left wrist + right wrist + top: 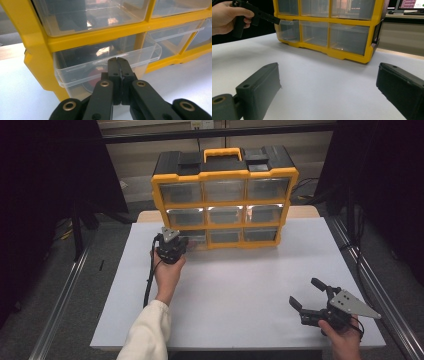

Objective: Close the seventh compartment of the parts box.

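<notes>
My left tool (pixel 119 65) is pinched on the front lip of the bottom-left drawer (pixel 100 67) of the yellow organizer (pixel 225 200), drawer slightly out. Step: opening it. Next, I judge, a straight pull. Right tool (pixel 306 294) rests spread, well apart.

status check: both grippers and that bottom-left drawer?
Left gripper shut, tips at the bottom-left drawer lip; drawer slightly out. Right gripper open, idle over the table. Nothing in the way.
</notes>
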